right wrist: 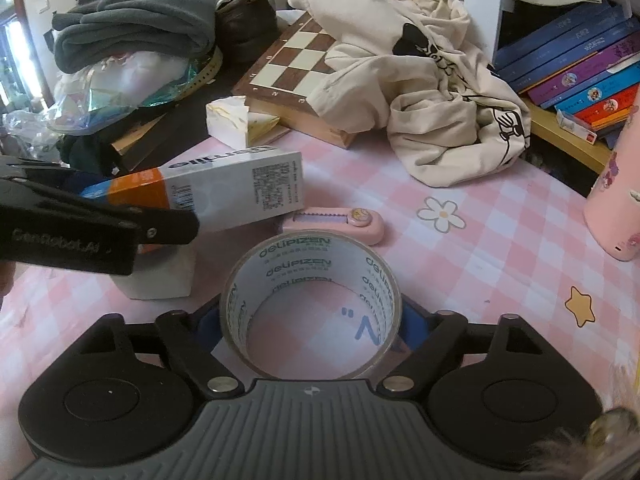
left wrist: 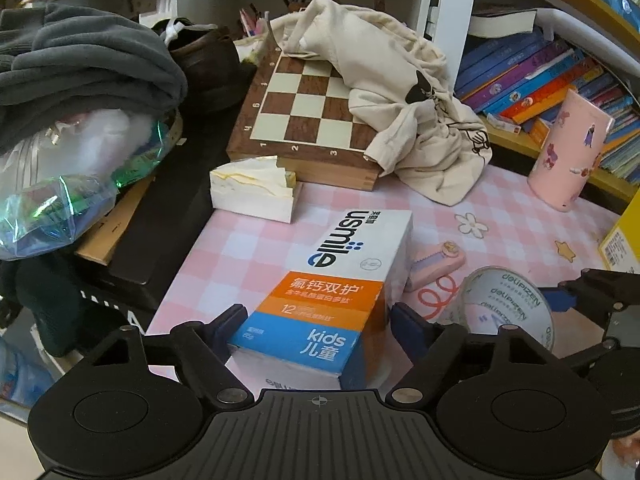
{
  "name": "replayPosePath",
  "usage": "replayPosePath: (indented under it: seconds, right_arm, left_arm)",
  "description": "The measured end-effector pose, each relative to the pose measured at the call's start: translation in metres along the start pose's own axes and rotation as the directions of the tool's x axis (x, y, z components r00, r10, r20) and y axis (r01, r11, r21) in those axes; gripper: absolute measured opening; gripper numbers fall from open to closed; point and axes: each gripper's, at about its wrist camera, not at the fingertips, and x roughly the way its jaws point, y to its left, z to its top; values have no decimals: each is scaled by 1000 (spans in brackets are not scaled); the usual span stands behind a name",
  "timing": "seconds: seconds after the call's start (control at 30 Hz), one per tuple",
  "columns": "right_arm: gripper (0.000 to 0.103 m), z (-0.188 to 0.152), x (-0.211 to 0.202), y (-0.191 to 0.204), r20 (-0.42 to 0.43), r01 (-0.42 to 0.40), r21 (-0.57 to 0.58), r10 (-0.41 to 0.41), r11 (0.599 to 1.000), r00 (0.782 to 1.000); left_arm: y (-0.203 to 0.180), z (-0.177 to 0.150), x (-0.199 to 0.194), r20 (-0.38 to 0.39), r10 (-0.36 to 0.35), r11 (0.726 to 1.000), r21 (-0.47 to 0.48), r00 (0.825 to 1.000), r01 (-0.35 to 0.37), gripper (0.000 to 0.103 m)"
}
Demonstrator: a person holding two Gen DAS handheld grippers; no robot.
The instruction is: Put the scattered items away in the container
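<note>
Grasp phase, both hands at once. Left gripper [left wrist: 312, 330] straddles the near end of the Usmile kids toothpaste box [left wrist: 340, 280]; its jaws stand either side of the box, the left pad at the carton's edge, the right pad close beside it, and firm contact cannot be confirmed. Right gripper [right wrist: 310, 320] brackets the roll of clear packing tape [right wrist: 310, 308], which stands on its rim just right of the toothpaste box; the blue pads sit against the roll's outer wall on both sides and appear to pinch it.

Judgement on technique: the carton is thin card, so closing on the long side faces only until they hold should avoid denting. The roll should be squeezed across its full diameter and lifted straight up, otherwise it may roll or tip.

A pink tape dispenser [right wrist: 336, 222] lies just beyond the toothpaste box, touching its far side. No container is identifiable in either view.

Worktop [right wrist: 500, 240] carries a pink-and-white check cover with flower and star prints. Beyond the toothpaste box: chessboard [left wrist: 312, 108] under a cream garment [left wrist: 404, 96], and a tissue box [left wrist: 256, 190]. Left of it, folded grey clothing [left wrist: 80, 64]; right, a pink cup [left wrist: 568, 152] and shelved books [left wrist: 532, 76].
</note>
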Motion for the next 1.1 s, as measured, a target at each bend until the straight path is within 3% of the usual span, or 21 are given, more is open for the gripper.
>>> replayPosePath:
  seconds: [0.17, 0.27, 0.73, 1.1]
  right_arm:
    - [83, -3, -4, 2, 5, 4, -9, -4, 1000, 1000]
    - [83, -4, -11, 3, 15, -7, -9, 7, 1000, 1000]
    - [83, -20, -68, 14, 53, -3, 34, 1, 999, 999]
    - [83, -52, -110, 23, 48, 28, 61, -31, 998, 998]
  left_arm:
    - [-2, 0, -10, 13, -29, 1000, 9, 999, 29, 56]
    - [-5, 0, -17, 25, -47, 999, 9, 999, 47, 51]
    - [-16, -14, -75, 97, -150, 986, -54, 984, 156, 50]
    - [-17, -42, -113, 92, -187, 977, -87, 978, 195, 50]
